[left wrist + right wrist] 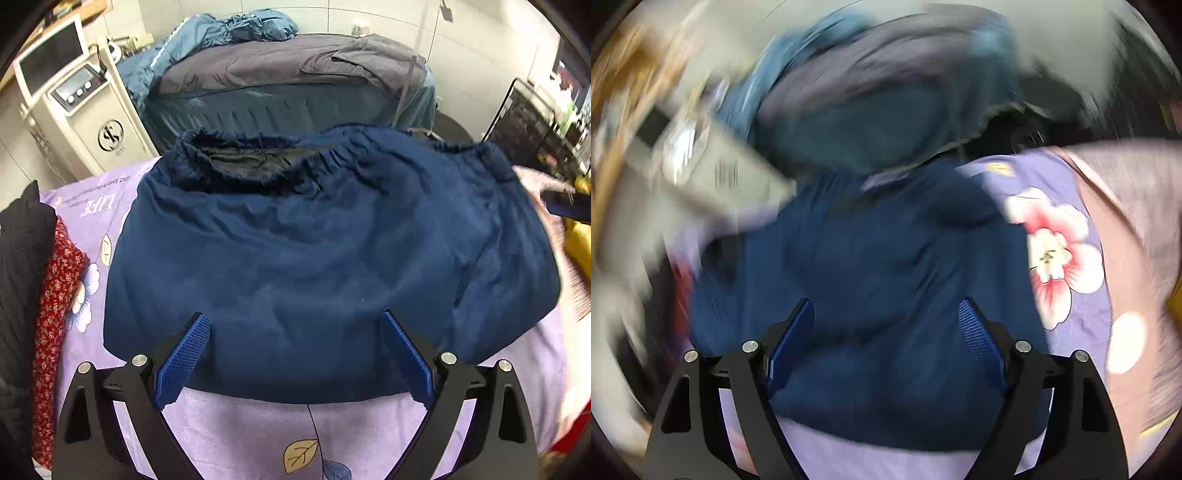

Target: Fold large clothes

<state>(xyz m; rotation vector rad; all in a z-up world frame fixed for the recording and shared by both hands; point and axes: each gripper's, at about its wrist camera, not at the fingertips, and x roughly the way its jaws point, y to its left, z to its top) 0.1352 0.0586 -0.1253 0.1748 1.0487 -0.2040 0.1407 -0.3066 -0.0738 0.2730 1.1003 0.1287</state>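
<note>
Navy garment [314, 258] lies spread on the lilac floral sheet [240, 424], elastic waistband at far edge, likely flattened ready for folding. Left tool [295, 354] and right tool [886, 339] both gape, empty, over near hem; right view blurred

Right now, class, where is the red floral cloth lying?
In the left wrist view the red floral cloth lies at the far left, on the purple sheet, between a black garment and the navy garment.
</note>
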